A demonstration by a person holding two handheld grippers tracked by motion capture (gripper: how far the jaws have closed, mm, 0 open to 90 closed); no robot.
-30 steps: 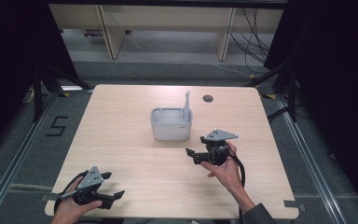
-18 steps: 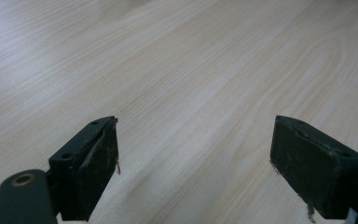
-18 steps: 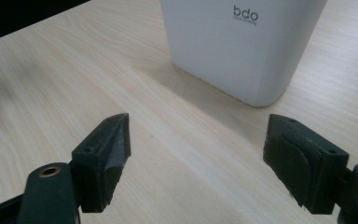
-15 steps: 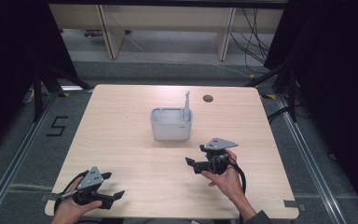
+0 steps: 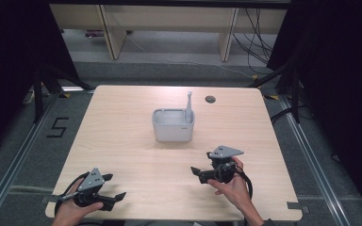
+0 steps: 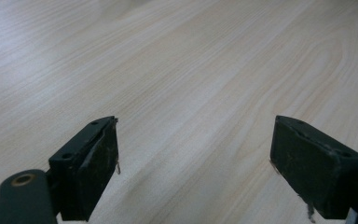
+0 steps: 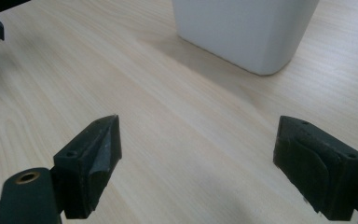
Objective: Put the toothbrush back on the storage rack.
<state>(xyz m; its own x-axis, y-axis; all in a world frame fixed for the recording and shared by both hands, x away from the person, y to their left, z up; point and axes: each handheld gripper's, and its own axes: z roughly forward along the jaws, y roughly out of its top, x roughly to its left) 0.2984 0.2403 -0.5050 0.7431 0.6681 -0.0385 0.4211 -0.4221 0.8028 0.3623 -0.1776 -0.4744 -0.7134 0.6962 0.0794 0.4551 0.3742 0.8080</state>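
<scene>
Both your grippers are spread wide and hold nothing: left gripper (image 5: 115, 197) at the table's (image 5: 122, 136) near edge, right gripper (image 5: 195, 172) just short of the bin (image 5: 172, 129), which holds an upright brush (image 5: 188, 104).

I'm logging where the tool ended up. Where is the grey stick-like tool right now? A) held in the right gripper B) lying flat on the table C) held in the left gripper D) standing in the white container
D: the grey tool stands upright in the white container, at its right end, while both grippers are open and hold nothing.
</scene>
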